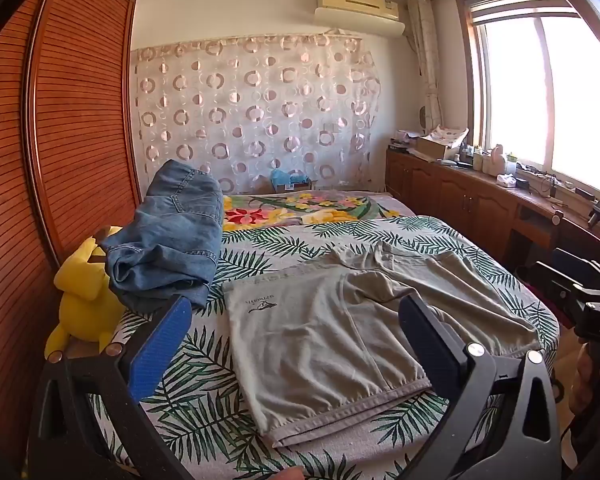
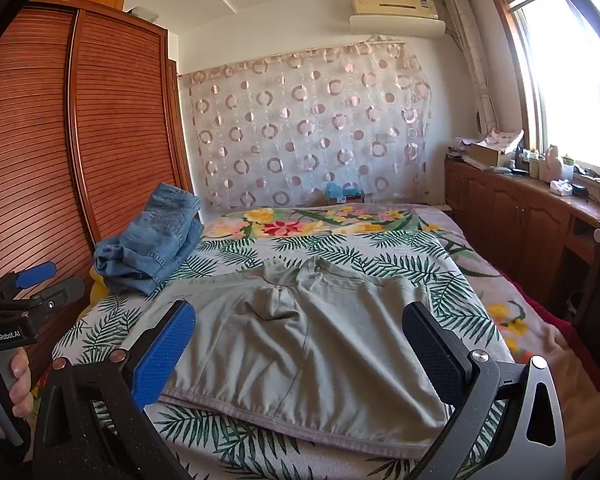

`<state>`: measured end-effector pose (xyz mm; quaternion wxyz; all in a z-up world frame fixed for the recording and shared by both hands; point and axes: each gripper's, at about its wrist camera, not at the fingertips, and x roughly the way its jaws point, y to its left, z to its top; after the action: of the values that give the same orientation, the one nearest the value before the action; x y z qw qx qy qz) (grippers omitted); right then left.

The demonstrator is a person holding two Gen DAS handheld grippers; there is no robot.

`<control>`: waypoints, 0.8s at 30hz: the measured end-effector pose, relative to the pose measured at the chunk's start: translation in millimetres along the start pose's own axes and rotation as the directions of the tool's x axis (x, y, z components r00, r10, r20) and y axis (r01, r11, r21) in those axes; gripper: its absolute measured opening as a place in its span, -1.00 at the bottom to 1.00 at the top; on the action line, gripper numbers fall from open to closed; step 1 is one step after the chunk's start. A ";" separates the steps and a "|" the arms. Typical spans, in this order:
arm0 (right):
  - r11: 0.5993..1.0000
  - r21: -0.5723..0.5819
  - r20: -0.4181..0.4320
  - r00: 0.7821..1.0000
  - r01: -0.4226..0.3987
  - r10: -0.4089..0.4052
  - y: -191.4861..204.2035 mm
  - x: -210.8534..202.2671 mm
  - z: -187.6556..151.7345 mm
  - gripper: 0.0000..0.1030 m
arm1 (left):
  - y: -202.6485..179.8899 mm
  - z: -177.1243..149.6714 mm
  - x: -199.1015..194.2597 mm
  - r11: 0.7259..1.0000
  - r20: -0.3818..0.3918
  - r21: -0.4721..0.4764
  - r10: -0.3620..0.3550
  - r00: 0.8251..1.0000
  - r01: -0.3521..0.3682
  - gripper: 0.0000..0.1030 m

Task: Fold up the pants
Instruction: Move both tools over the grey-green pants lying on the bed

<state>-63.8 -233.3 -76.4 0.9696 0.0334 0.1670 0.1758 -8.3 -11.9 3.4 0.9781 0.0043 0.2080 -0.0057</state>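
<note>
Grey-green pants (image 1: pixel 340 332) lie flat on the leaf-print bedspread (image 1: pixel 204 408), folded over, hem nearest me. In the right wrist view the same pants (image 2: pixel 300 344) fill the middle of the bed. My left gripper (image 1: pixel 296 316) hovers above the near edge of the pants, open wide, nothing between its blue pads (image 1: pixel 160 348). My right gripper (image 2: pixel 300 320) is likewise open and empty over the pants. The right gripper's body (image 1: pixel 592 304) shows at the right edge of the left wrist view; the left gripper's body (image 2: pixel 24 292) shows at the left of the right wrist view, held by a hand (image 2: pixel 16 384).
Folded blue jeans (image 1: pixel 172 240) sit at the bed's left side beside a yellow plush toy (image 1: pixel 84 296). A slatted wooden wardrobe (image 1: pixel 60 120) stands close on the left. A wooden cabinet (image 1: pixel 480 200) under the window runs along the right. A floral blanket (image 1: pixel 300 208) covers the far bed.
</note>
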 end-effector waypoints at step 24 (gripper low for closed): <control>1.000 -0.003 -0.009 1.000 0.001 -0.001 -0.9 -0.3 -1.1 1.00 | -5.0 -3.2 1.5 1.000 -0.018 0.001 -0.002 1.000 0.002 1.00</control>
<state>-64.2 -234.3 -77.4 0.9690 0.0308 0.1711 0.1757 -8.2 -16.9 -0.2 0.9762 0.0047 0.2168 -0.0067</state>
